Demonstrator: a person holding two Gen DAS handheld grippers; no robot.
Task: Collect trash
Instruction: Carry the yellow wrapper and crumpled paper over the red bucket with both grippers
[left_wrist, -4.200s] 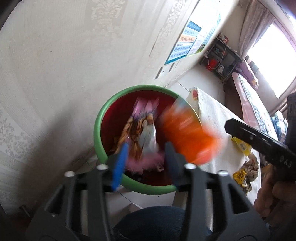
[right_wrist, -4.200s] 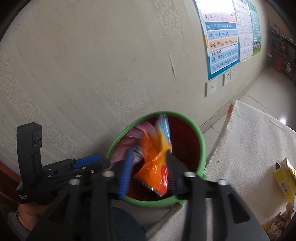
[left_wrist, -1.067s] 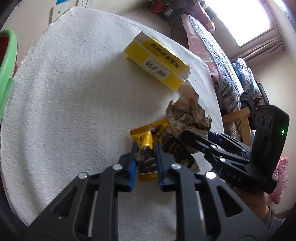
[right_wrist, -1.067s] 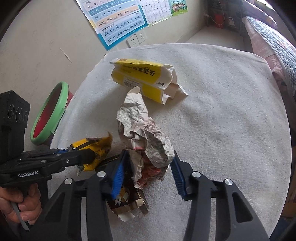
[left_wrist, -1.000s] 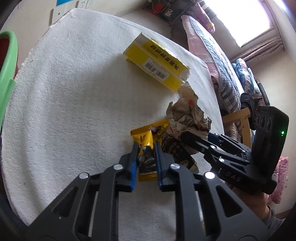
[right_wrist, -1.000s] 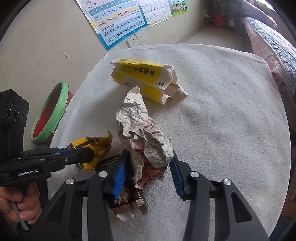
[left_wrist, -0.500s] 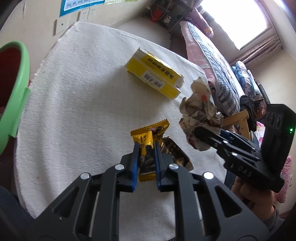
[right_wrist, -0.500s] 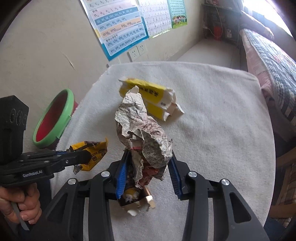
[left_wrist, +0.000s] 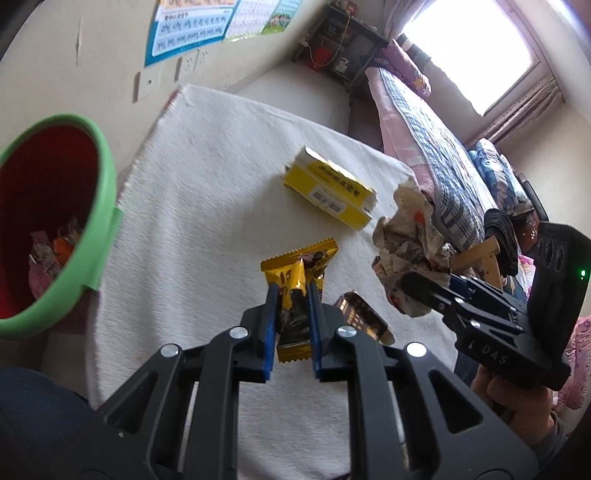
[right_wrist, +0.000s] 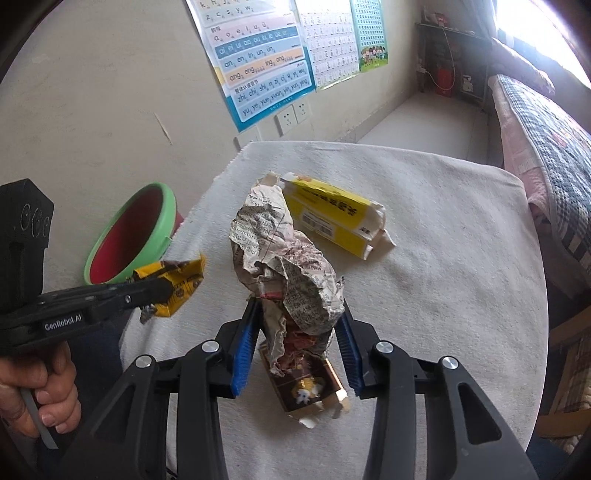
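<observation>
My left gripper (left_wrist: 291, 291) is shut on a yellow snack wrapper (left_wrist: 299, 266) and holds it above the white-towelled table (left_wrist: 207, 192). The wrapper also shows in the right wrist view (right_wrist: 177, 286). My right gripper (right_wrist: 297, 314) is shut on a crumpled newspaper wad (right_wrist: 284, 266), lifted off the table; the wad also shows in the left wrist view (left_wrist: 410, 240). The green-rimmed red bin (left_wrist: 99, 206) with trash inside stands left of the table, also in the right wrist view (right_wrist: 162, 214).
A torn yellow carton (left_wrist: 328, 190) lies on the table's far side, also in the right wrist view (right_wrist: 332, 218). A small dark-brown box (right_wrist: 306, 391) lies under the wad, also in the left wrist view (left_wrist: 364, 319). A bed (left_wrist: 436, 147) stands to the right, a wall with posters to the left.
Both grippers have risen from the table with their loads. The newspaper wad came up off the dark-brown box, and the view has swung left so that the bin shows more.
</observation>
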